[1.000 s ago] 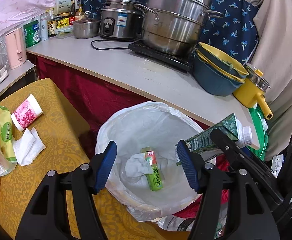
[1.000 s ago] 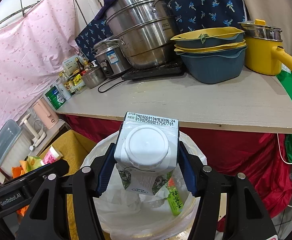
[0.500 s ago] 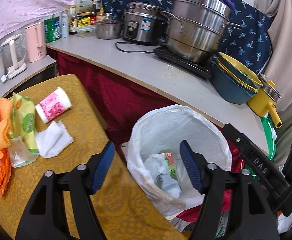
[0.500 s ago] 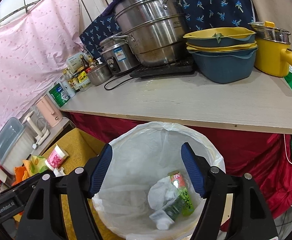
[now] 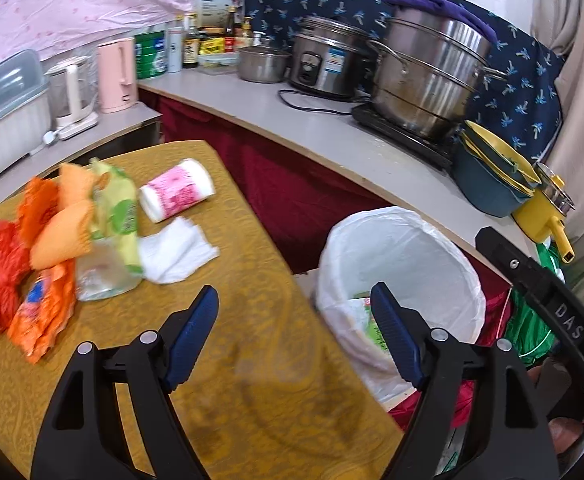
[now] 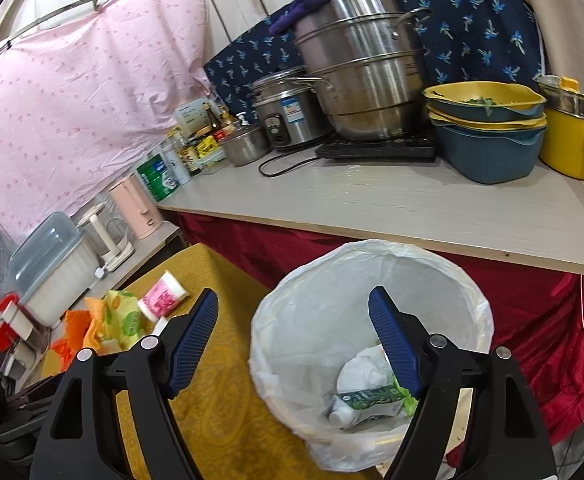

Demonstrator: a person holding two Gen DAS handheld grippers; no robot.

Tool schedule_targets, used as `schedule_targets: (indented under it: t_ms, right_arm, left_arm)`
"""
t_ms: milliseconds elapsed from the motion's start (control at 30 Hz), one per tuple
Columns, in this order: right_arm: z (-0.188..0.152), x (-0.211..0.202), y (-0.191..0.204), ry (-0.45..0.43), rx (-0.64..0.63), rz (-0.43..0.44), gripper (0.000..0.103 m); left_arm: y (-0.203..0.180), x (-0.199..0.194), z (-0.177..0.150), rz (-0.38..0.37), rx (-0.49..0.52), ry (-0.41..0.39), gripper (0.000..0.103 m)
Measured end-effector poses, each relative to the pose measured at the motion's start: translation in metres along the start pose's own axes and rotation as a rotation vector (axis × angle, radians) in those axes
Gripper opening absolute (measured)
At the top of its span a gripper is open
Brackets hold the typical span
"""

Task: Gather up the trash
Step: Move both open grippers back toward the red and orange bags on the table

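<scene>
A white-lined trash bin (image 6: 372, 280) (image 5: 404, 248) stands on the floor beside a yellow table (image 5: 251, 360). Inside lie a green milk carton (image 6: 368, 400), crumpled white paper (image 6: 362, 368) and a green drink box. On the table are a pink paper cup (image 5: 175, 195) lying on its side, a white tissue (image 5: 175, 254), a green-yellow wrapper (image 5: 117, 216), a clear plastic bag (image 5: 99, 272) and orange and red wrappers (image 5: 31, 264). My left gripper (image 5: 294, 338) is open and empty above the table's edge. My right gripper (image 6: 294, 340) is open and empty over the bin's left rim.
A grey counter (image 6: 412, 208) with red skirt runs behind the bin, holding a steel steamer pot (image 6: 364, 68), a rice cooker (image 6: 287, 112), stacked blue and yellow bowls (image 6: 488, 128), a yellow pot (image 6: 568, 136), bottles and a pink kettle (image 5: 117, 74).
My right gripper opened and dropped the milk carton into the bin. My left gripper swung left from over the bin to above the table's edge.
</scene>
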State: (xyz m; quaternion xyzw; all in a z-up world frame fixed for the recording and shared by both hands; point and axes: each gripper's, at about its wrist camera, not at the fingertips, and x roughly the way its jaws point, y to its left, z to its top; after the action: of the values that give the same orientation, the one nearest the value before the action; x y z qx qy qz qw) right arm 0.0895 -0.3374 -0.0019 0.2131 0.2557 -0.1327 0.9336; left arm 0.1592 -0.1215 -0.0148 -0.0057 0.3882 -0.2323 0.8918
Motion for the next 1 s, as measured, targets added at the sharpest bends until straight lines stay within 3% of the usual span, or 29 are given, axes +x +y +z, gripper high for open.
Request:
schedule_targets:
  t_ms: [533,1000]
  right_arm:
    - [-0.034,-0.004,0.095,0.075,-0.117,0.129,0.075]
    - [-0.063,0.035,0.162,0.175,-0.183,0.192,0.075]
  left_arm:
    - [0.105,-0.06,-0.032,0.128,-0.148,-0.032,0.08]
    - [0.198,-0.08,-0.048,0.239,-0.273,-0.045,0.084]
